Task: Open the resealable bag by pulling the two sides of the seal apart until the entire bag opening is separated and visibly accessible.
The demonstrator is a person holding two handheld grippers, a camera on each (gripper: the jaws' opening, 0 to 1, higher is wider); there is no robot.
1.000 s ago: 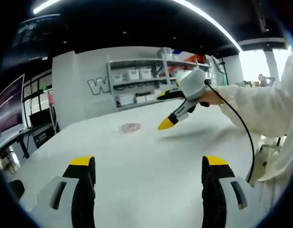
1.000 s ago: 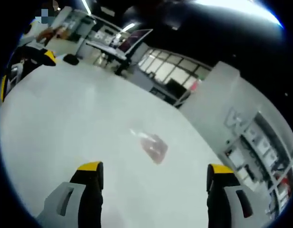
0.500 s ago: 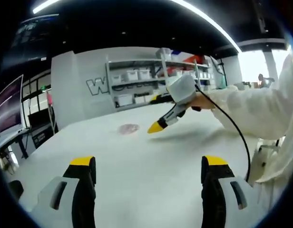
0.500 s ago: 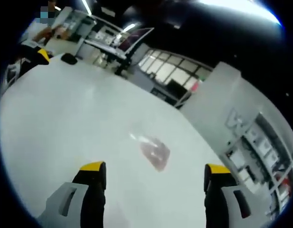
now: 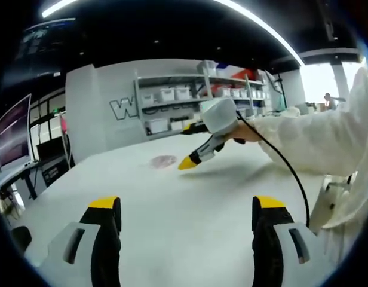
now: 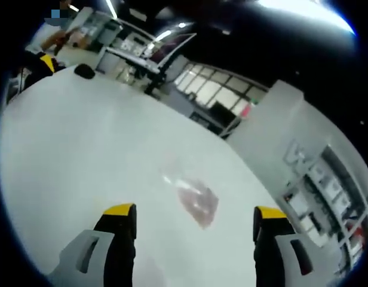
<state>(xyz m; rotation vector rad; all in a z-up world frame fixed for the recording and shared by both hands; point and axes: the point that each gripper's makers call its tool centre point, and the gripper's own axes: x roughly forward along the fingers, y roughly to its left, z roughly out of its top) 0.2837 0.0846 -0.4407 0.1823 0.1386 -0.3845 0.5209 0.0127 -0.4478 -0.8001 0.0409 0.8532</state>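
White table (image 5: 184, 197), broad and bare-topped. Shelving (image 5: 190, 98) with white bins against far grey wall. Monitor (image 5: 14, 131) at left edge. Ceiling light strips (image 5: 261, 27) overhead. Windows (image 6: 211, 95) beyond the table.

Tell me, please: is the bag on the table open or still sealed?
Cannot tell. The bag lies flat on the table, untouched, and its seal is too blurred to read.
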